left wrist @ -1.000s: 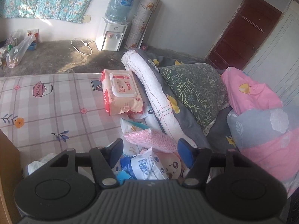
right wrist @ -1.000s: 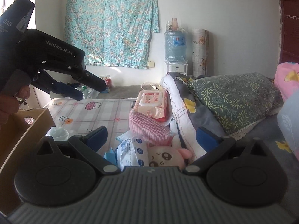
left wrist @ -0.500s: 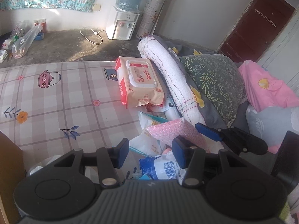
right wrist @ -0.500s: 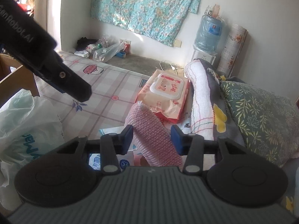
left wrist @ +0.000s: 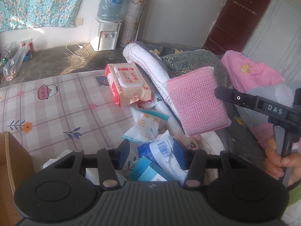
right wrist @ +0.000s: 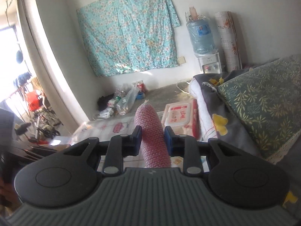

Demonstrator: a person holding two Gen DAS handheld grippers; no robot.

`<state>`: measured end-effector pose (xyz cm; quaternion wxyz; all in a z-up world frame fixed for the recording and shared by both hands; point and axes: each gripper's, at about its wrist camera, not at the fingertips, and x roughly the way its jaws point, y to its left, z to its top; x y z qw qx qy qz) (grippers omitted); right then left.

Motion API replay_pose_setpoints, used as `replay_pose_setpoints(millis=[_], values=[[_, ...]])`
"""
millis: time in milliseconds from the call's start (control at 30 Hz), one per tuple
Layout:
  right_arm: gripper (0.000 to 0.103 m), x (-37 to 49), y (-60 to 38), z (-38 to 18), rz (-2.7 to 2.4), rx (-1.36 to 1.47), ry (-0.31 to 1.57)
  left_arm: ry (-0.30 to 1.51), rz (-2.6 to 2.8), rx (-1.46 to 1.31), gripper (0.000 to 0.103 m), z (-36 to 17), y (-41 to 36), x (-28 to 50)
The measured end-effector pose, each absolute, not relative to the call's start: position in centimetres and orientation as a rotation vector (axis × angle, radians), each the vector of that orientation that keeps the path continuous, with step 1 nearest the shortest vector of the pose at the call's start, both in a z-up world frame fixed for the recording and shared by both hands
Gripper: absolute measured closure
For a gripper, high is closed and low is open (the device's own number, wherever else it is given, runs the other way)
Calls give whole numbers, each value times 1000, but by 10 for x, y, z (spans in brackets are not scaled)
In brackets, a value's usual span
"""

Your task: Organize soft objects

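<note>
The right claw (right wrist: pixel 152 136) was closing on a pink sponge (right wrist: pixel 153 131), its 2 pads pressed against the sponge's sides and holding it clear above the bed. The left claw (left wrist: pixel 151 153) stood about half open, holding nothing, over a blue-and-white tissue pack (left wrist: pixel 165 156) on the checked bedsheet (left wrist: pixel 56 113). Nearby lay a folded quilt (left wrist: pixel 148 69), then a red wet-wipes pack (left wrist: pixel 128 82).
</note>
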<state>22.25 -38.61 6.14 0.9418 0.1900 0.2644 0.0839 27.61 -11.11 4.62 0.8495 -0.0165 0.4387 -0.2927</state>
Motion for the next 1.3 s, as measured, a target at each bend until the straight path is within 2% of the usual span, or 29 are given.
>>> replay_pose_setpoints(millis=[167,200,267,433,700,767,833,1033,1133,1300], values=[[78,211,-404,26,264,715,675,998,-659,-23,52,33,-118,265],[78,211,-406,14,251,747,711,1027,-662,-32,52,28,-120,266],[78,211,-408,-12,200,789,772,1077,-666,-46,62,18,-123,268],[77,206,-414,-58,107,855,842,1179,-687,-70,63,-6,-139,277],[71,183,-404,-51,155,833,793,1201,-689,-66,61,-21,-155,279],[61,179,-404,-50,167,845,791,1204,-682,-69,61,-23,-157,280],[57,171,-406,-52,197,877,804,1197,-675,-64,60,-23,-158,280],[58,164,-406,-61,182,904,819,1199,-673,-82,58,-19,-156,276],[59,162,-412,-66,150,974,805,1207,-697,-91,54,-17,-156,269],[62,157,-418,-84,130,1177,798,1232,-703,-95,53,-22,-158,261]])
